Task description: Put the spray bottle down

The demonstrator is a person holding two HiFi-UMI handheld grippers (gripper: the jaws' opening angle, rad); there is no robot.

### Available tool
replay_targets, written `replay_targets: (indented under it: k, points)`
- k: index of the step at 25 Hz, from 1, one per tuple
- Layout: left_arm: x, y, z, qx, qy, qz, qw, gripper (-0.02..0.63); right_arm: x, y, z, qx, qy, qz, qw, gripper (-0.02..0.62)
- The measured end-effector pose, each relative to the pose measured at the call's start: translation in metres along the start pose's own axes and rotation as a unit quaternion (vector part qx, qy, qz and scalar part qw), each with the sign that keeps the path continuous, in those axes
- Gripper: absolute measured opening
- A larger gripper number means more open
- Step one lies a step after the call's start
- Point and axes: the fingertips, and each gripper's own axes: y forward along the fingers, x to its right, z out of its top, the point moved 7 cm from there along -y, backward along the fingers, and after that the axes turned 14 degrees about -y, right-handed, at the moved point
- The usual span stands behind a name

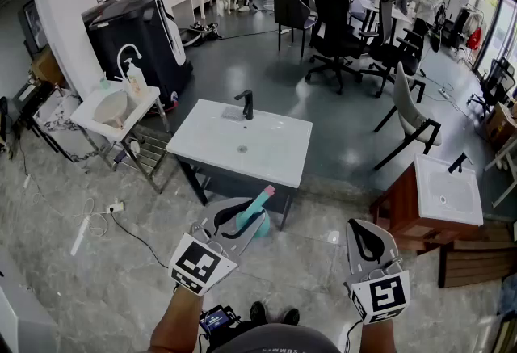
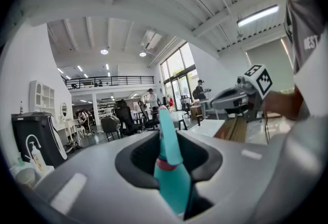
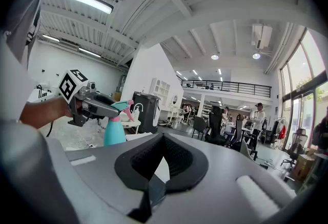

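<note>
**sinkside_sam:** Your spray bottle (image 2: 171, 179) is up in the air and not resting on anything. It has a teal body, a pink collar and a pink nozzle tip. Your left gripper (image 1: 242, 222) has its jaws pinched on it up near the collar. In the right gripper view the teal body hangs below the jaws, roughly upright. From the head view it's over the marble floor (image 1: 97, 287), just short of the near edge of the white sink (image 1: 271, 156).

**gripnerd42:** Yep, same here. Your right gripper (image 1: 359, 227) is just idling. Its jaws are pressed together with nothing between them, and it's off to the right, well apart from the bottle.

**sinkside_sam:** That sink has a black faucet (image 1: 246, 103) at its back edge. To its left there's a small white table (image 1: 89, 119) with a bowl (image 1: 113, 107) and a pump bottle (image 1: 133, 78) on it. A big black machine (image 1: 141, 32) stands right behind that.

**gripnerd42:** On your right there's a second sink (image 1: 444, 196), sitting on a wooden stand (image 1: 400, 214). Further back are black office chairs (image 1: 335, 28) and a few people standing around, too small to make out more.
</note>
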Motion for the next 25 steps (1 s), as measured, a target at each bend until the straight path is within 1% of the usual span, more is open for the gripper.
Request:
replay_targets:
  k: [17,22,25]
  points:
    - [-0.026,0.034,-0.004,-0.009,0.001,-0.008,0.9999,0.092,0.014,0.034,-0.015,-0.003,0.017,-0.004,1.0,0.0]
    - [-0.028,0.044,-0.005,-0.01,0.003,-0.021,0.9997,0.092,0.019,0.036,-0.017,0.006,0.039,-0.017,0.999,0.002]
    - [-0.032,0.048,-0.004,-0.012,0.002,-0.023,0.9997,0.092,0.02,0.038,-0.017,0.007,0.043,-0.023,0.999,0.002]
